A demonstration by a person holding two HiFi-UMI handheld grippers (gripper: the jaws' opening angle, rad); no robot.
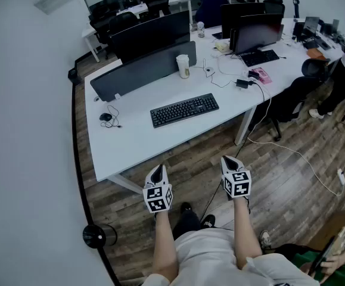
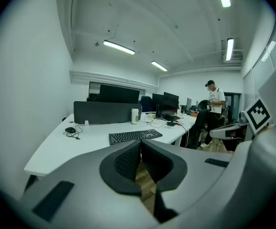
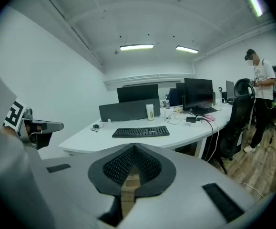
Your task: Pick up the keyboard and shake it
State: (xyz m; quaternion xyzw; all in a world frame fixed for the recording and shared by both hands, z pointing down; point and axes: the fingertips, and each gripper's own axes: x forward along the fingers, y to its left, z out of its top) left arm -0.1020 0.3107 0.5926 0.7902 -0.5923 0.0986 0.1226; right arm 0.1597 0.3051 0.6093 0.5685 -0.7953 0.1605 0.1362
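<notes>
You've got a cup (image 1: 183, 65) on the white surface (image 1: 130, 145): mouse (image 1: 105, 117) well left of it, monitors (image 1: 257, 33) right, divider panel (image 1: 139, 71) just beside.

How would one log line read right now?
phase: pre-pickup | keyboard: on desk, untouched | left claw: shut, empty | right claw: shut, empty

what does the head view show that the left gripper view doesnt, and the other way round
Only the head view: the left gripper and right gripper seen from above, both held short of the desk, and the wearer's forearms.

Only the left gripper view: the ceiling lights, and the left gripper's own jaws up close, shut with nothing between them.

Both: the keyboard lying flat on the desk, untouched, with the mouse and the cup.
</notes>
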